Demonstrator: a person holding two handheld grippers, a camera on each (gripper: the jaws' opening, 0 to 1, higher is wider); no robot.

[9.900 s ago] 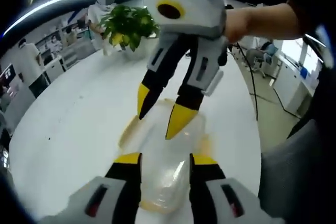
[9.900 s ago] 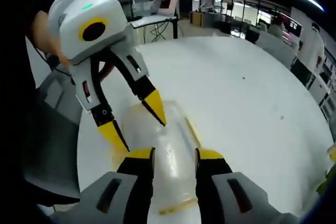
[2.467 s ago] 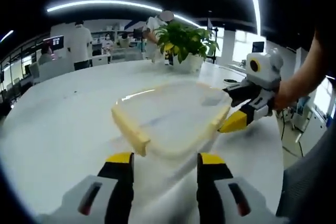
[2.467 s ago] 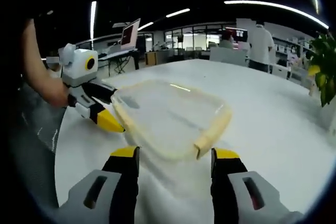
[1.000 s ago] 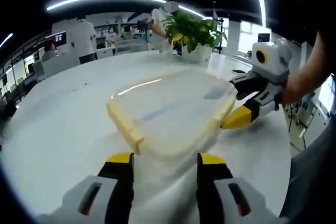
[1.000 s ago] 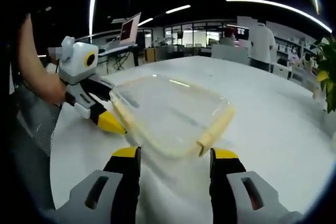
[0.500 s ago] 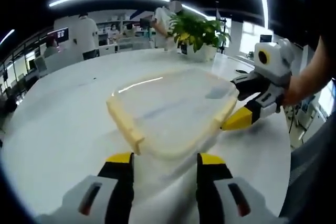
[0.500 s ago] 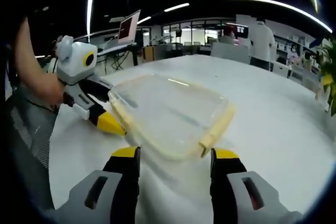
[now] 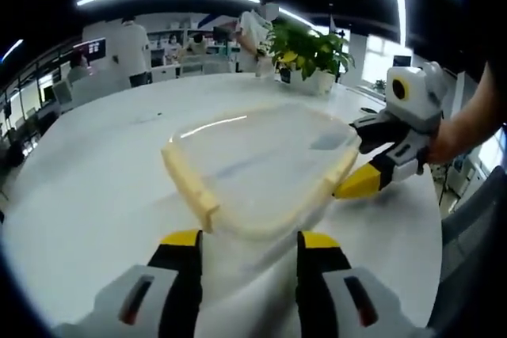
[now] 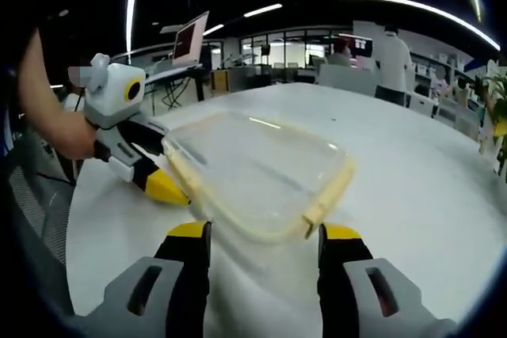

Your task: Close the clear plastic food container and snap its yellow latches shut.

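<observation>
Both grippers now sit low beside the container (image 9: 257, 168), lid on, centre of table (image 9: 87, 187). Left gripper (image 9: 247, 241) and right gripper (image 10: 263, 235) fingers open, empty. Risk: pressing a latch (image 10: 326, 191) slides the box.

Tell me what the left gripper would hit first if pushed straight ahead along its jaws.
Most likely the container: its near rounded corner lies just ahead of the open left gripper, roughly on its centre line. Depth is hard to judge, so the jaws might pass to either side of that corner.
</observation>
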